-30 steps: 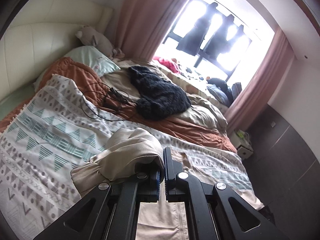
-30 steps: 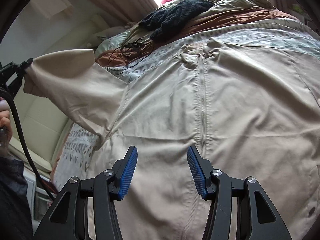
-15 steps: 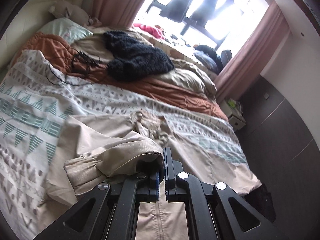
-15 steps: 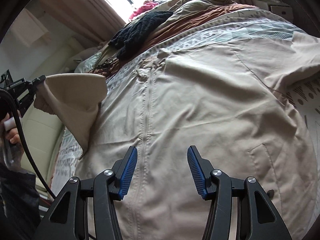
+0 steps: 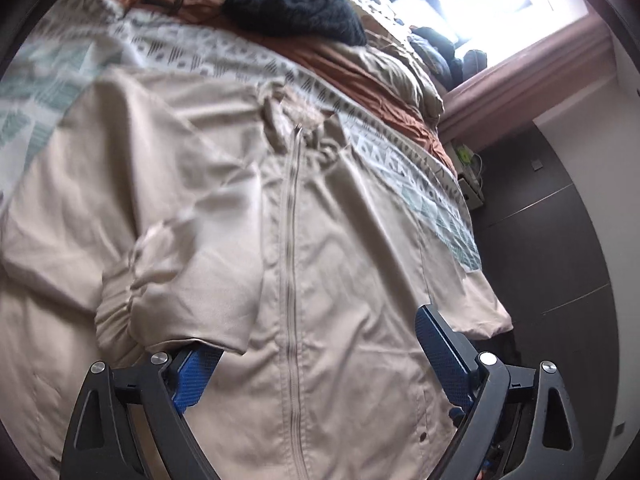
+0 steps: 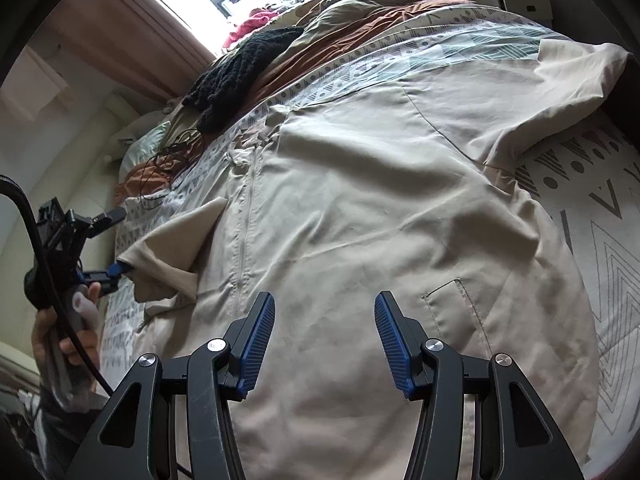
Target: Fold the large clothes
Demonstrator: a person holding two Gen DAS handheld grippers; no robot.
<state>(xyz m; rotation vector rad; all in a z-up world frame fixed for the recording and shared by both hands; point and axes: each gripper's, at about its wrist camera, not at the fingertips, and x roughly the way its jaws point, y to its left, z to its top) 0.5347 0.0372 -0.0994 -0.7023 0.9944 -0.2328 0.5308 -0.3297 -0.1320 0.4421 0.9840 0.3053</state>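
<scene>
A beige zip-up jacket [image 5: 340, 260] lies spread front-up on the bed, its zipper [image 5: 290, 220] running down the middle. Its left sleeve [image 5: 180, 260] is folded in over the chest, and the cuff hem still drapes over one blue pad of my left gripper [image 5: 316, 336]. That gripper's jaws are opening wide and nothing is pinched between them. The right wrist view shows the same jacket [image 6: 360, 200], the folded sleeve [image 6: 172, 248] and the left gripper [image 6: 118, 240] beside it. My right gripper [image 6: 326, 300] hovers open over the jacket's lower front, holding nothing.
A black knit garment [image 5: 296, 8] and dark cables [image 6: 168, 168] lie on the brown duvet further up the bed. A patterned bedspread [image 6: 600, 240] is under the jacket. The bed edge and dark floor [image 5: 560, 240] are at the right. A person's hand [image 6: 68, 340] holds the left gripper.
My left gripper came down with the sleeve onto the jacket's front and its jaws went from shut to wide apart, letting the sleeve go. The right gripper slid sideways over the jacket, still open.
</scene>
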